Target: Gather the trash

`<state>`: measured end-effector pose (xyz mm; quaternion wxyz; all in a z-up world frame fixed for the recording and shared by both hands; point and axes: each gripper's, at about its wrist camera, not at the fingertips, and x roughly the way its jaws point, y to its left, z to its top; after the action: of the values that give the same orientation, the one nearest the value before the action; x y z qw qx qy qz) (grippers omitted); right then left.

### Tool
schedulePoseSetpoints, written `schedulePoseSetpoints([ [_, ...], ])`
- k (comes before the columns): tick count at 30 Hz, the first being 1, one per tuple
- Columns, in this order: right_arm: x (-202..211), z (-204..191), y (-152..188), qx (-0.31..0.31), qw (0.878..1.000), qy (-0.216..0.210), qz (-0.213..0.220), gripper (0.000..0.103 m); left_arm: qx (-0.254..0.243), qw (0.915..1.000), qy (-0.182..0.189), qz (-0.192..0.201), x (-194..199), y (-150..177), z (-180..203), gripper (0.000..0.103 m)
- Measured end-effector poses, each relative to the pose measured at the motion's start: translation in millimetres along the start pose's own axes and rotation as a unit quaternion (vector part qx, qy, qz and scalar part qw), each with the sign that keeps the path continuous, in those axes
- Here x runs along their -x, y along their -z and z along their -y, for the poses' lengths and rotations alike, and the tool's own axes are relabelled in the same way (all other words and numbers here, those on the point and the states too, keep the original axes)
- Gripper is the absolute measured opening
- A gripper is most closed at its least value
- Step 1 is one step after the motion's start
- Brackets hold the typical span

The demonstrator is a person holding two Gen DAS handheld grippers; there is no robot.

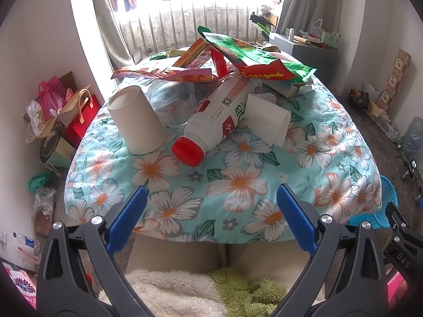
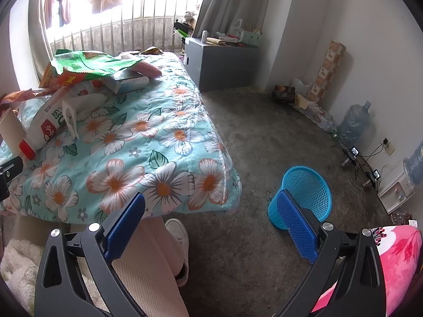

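Note:
Trash lies piled on a table under a floral cloth (image 1: 238, 185): an upturned white paper cup (image 1: 137, 121), a white bottle with a red cap (image 1: 211, 121), a clear plastic cup (image 1: 171, 103), a white paper box (image 1: 267, 119), and red and green snack wrappers (image 1: 238, 58). My left gripper (image 1: 211, 211) is open and empty, short of the pile at the table's near edge. My right gripper (image 2: 211, 224) is open and empty, off the table's right corner. A blue mesh wastebasket (image 2: 304, 195) stands on the floor behind its right finger (image 2: 298, 227). The bottle also shows in the right wrist view (image 2: 45, 124).
The person's legs and a white shoe (image 2: 177, 235) are below the table edge. A grey cabinet (image 2: 219, 63) stands by the window. Bags and boxes (image 1: 66, 111) crowd the floor at the left. A water jug (image 2: 354, 121) and cables (image 2: 364, 163) line the right wall.

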<state>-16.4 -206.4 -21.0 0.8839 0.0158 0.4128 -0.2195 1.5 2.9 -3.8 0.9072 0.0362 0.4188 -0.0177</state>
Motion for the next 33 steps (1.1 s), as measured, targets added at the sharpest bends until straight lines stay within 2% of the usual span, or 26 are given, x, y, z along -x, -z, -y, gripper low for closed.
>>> schedulePoseSetpoints([
  [33, 0.2, 2.2, 1.2, -0.001, 1.0, -0.001, -0.001, 0.097, -0.002, 1.0, -0.003, -0.002, -2.9, 2.6, -1.0, 0.094],
])
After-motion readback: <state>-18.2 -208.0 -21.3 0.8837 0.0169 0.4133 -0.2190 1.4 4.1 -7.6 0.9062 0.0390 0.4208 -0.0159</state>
